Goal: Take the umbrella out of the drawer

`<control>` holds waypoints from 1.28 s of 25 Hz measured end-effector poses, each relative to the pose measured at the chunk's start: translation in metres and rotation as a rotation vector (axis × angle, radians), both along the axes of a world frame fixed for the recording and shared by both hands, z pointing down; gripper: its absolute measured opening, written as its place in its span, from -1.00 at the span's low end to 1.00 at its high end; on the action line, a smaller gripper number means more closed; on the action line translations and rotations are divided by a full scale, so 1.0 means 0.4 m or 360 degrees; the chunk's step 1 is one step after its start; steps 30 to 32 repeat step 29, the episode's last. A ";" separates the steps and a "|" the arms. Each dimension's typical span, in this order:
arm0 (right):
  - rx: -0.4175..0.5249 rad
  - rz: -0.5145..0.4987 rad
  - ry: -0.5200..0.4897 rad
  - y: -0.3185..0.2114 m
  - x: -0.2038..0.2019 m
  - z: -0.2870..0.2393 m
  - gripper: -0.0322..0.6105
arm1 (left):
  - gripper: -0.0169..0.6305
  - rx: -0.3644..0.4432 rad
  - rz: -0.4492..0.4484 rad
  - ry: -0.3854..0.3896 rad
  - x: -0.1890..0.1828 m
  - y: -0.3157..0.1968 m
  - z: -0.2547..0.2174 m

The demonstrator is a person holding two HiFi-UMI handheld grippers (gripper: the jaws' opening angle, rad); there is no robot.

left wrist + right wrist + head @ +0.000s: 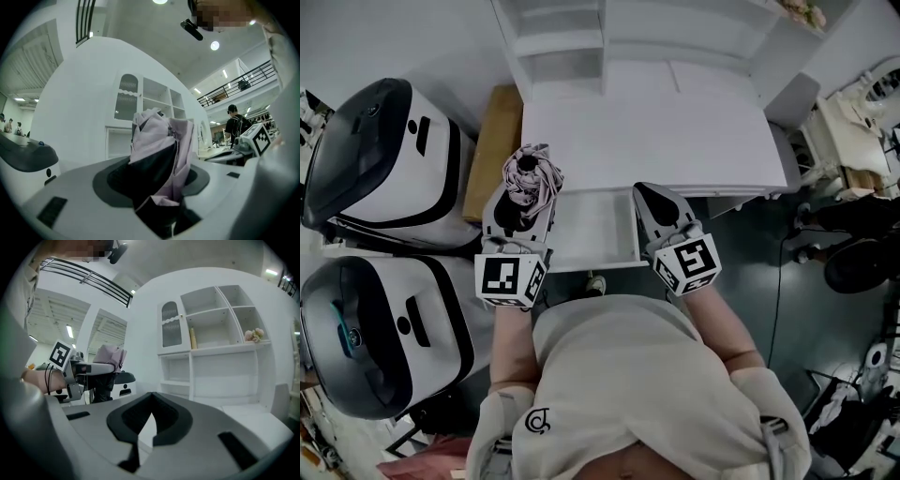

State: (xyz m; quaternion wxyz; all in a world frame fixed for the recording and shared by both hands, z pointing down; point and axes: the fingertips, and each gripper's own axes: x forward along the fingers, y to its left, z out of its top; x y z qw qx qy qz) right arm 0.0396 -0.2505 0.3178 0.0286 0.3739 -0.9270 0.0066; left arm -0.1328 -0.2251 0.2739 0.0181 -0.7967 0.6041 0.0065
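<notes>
The left gripper [527, 202] has its jaws clamped on the folded umbrella [534, 161]. The umbrella is pink and black. It sticks up from between the jaws, and its cloth is bunched up and wrinkly. It is out of the drawer [591, 230], up in the air over the drawer's left edge.

The drawer is pulled open. It is white, and it sits under the front of the white counter [647, 131].

The right gripper [654, 195] is over the right side of the drawer. Its jaws are together at the tips, and nothing is between them. It is well apart from the umbrella.

At the back of the counter there are white shelves [220, 333]. One shelf has a small bunch of flowers [253, 335] on it.

A brown board [492, 150] leans just beside the counter on the left. Farther left are two big white and black machines [384, 159], one behind the other.

The person wears a light top [628, 384] and holds both grippers out in front.
</notes>
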 end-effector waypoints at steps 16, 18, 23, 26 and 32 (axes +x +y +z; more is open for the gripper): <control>0.0164 -0.0056 0.0084 0.026 -0.035 -0.040 -0.89 | -0.19 -0.0019 0.0032 -0.0038 0.032 0.017 0.003; 0.0157 -0.0046 0.0068 0.026 -0.033 -0.039 -0.89 | -0.19 -0.0012 0.0035 -0.0039 0.032 0.020 -0.002; 0.0142 -0.0034 0.0056 0.023 -0.025 -0.044 -0.89 | -0.19 -0.0031 0.0024 -0.0046 0.032 0.025 0.001; 0.0118 -0.0027 0.0043 0.022 -0.023 -0.039 -0.89 | -0.19 -0.0039 0.0024 -0.0046 0.033 0.026 0.002; 0.0114 -0.0028 0.0037 0.022 -0.024 -0.037 -0.89 | -0.19 -0.0042 0.0022 -0.0044 0.033 0.027 0.003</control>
